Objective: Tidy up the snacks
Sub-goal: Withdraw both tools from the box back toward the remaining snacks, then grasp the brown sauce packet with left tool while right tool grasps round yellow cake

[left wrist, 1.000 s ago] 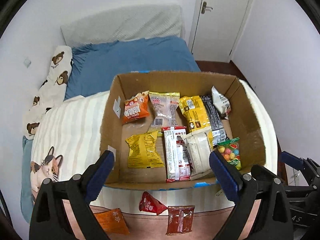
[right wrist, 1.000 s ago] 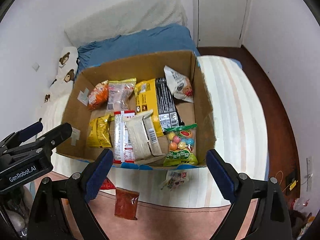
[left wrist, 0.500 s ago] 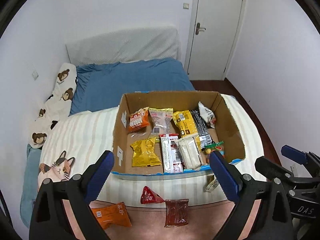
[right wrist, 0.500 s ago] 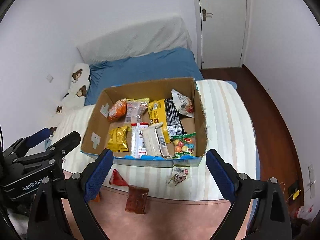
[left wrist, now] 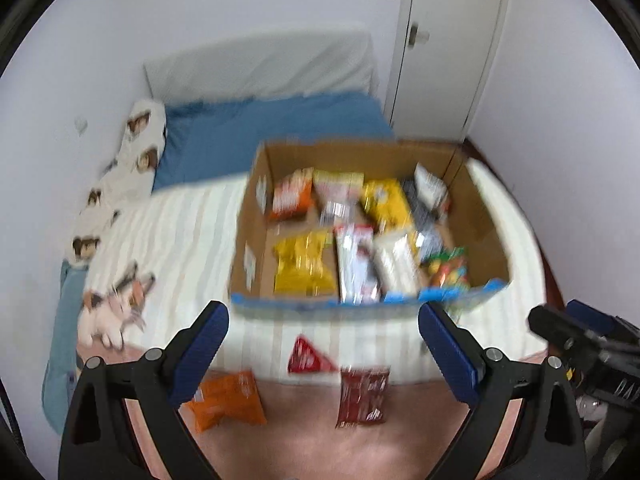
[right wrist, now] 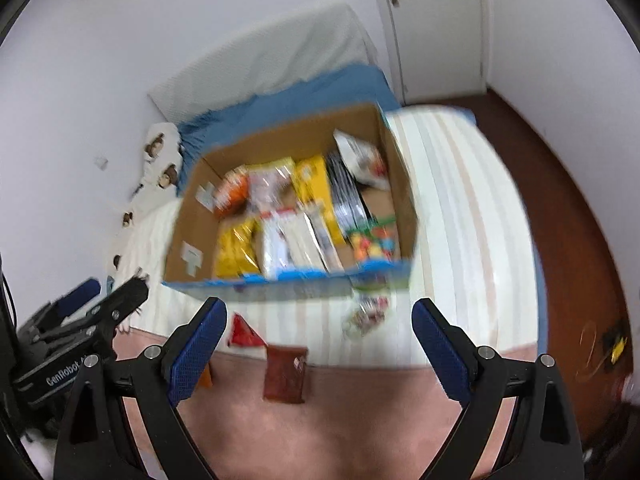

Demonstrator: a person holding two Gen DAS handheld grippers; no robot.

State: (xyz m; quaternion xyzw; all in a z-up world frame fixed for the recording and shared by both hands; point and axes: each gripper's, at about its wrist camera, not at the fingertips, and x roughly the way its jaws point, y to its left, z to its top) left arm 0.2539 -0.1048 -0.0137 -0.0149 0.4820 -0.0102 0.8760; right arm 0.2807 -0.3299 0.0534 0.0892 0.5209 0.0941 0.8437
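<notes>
A cardboard box [left wrist: 248,236] on the striped bed holds several snack packets; it also shows in the right wrist view [right wrist: 188,236]. In front of it lie an orange packet [left wrist: 226,400], a red triangular packet [left wrist: 308,358] and a dark red packet [left wrist: 362,396]. The right wrist view shows the dark red packet [right wrist: 285,374], the red triangle [right wrist: 243,333] and a clear packet [right wrist: 364,316]. My left gripper [left wrist: 323,354] and right gripper [right wrist: 318,350] are open and empty, held well back above the loose packets. Both views are blurred.
A blue sheet [left wrist: 276,132] and a grey headboard cushion [left wrist: 260,68] lie behind the box. Bear-print pillows [left wrist: 120,184] line the left wall. A white door [left wrist: 448,40] stands at the back right. Dark wooden floor [right wrist: 560,200] lies right of the bed.
Both grippers pulled back from over the box, then came slightly closer again. The loose packets in front of the box came into fuller view. Both stayed open.
</notes>
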